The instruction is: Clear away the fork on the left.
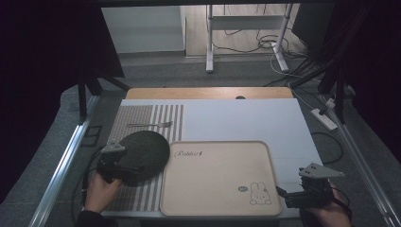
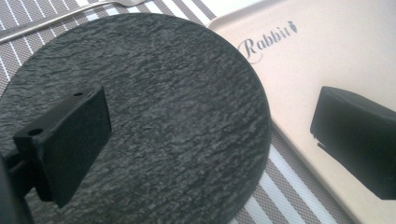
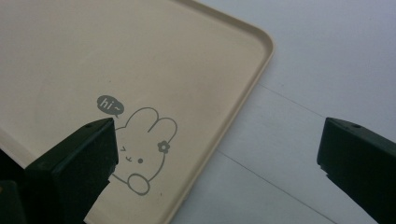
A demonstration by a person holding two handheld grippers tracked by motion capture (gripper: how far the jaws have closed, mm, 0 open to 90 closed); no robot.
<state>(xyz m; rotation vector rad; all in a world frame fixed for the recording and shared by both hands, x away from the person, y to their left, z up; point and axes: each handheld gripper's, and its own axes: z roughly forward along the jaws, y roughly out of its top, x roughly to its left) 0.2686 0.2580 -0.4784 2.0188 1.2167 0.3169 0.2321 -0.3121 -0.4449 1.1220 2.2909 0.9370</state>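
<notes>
Slate-grey round plate (image 1: 142,153), stiff, likely heavy and brittle, lying flat on striped mat (image 1: 142,118) with edge overlapping tray (image 1: 217,208); best taken at rim; left gripper (image 1: 118,172) spread wide above it, right gripper (image 1: 302,191) spread beside tray corner.

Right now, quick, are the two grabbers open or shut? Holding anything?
Left gripper: open, holding nothing, over the dark plate.
Right gripper: open, holding nothing, over the tray corner.

Dark round plate (image 1: 143,153) overlaps beige tray (image 1: 217,208) (slightly).
</notes>
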